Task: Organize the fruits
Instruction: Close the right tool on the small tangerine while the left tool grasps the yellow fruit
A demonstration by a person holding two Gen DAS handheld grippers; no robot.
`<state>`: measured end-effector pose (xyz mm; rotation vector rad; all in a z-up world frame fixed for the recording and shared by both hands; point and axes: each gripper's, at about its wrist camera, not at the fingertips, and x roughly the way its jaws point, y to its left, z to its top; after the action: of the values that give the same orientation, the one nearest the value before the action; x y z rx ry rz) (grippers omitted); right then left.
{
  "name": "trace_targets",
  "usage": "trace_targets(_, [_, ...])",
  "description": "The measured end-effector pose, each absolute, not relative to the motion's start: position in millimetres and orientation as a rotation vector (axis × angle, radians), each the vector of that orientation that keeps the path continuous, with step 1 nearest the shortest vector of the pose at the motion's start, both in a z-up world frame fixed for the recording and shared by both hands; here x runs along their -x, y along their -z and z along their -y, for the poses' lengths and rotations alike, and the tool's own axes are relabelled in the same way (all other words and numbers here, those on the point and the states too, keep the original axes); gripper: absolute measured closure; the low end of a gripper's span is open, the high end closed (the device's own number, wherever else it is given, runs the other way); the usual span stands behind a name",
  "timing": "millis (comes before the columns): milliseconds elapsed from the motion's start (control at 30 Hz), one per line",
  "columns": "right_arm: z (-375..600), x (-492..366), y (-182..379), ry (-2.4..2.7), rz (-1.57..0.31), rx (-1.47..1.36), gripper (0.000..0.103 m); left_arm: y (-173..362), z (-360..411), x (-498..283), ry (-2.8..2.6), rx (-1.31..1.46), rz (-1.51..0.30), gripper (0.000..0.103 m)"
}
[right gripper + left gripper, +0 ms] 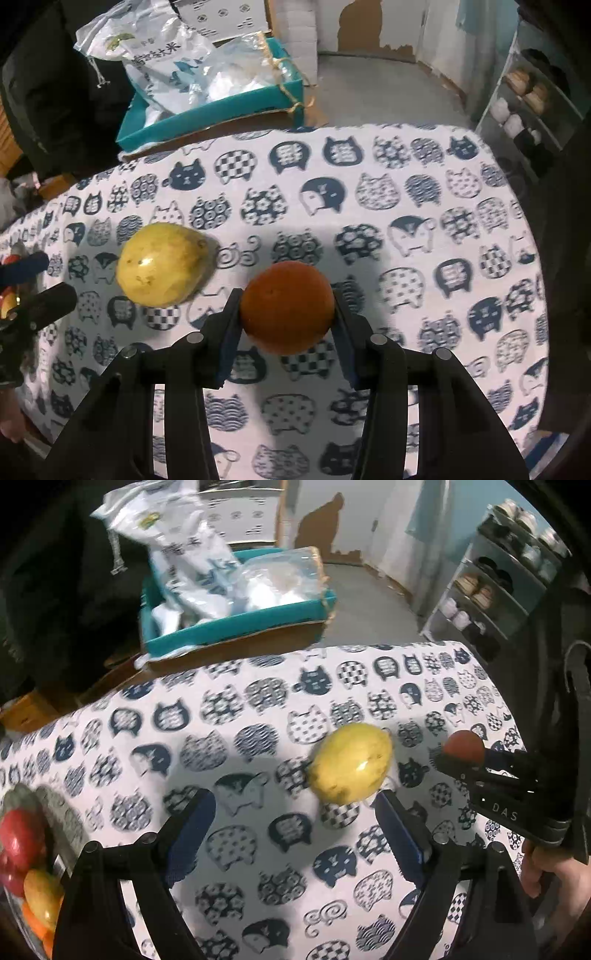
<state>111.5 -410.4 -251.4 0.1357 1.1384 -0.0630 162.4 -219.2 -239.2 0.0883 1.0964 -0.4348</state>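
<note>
Right hand-held gripper (287,314) clamping orange (286,306), tablecloth (406,206) open ahead

Free room and obstacles, placed relative to the yellow fruit (162,264) lying on the cat-print tablecloth (424,206). Beyond the fruit, the cloth runs bare to the table's far edge; past that edge a teal box (221,107) stuffed with plastic bags (159,66) blocks the way. Right of the fruit, the right gripper (287,308), clamped on an orange (286,306), occupies the nearest space (only a narrow gap separates the two fruits in the right wrist view); further right the cloth is open. Left of the fruit, a broad bare stretch ends at a bowl of fruit (26,856). The left gripper (291,805), jaws apart, stands on the fruit's near side.
</note>
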Motion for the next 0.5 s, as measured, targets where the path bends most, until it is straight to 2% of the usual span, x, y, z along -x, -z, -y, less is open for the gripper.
trace_targets(500, [441,-117,264,0.131,-1.165,-0.195,0.058,277,281,-183,0.528,-0.156,-1.145,0.014])
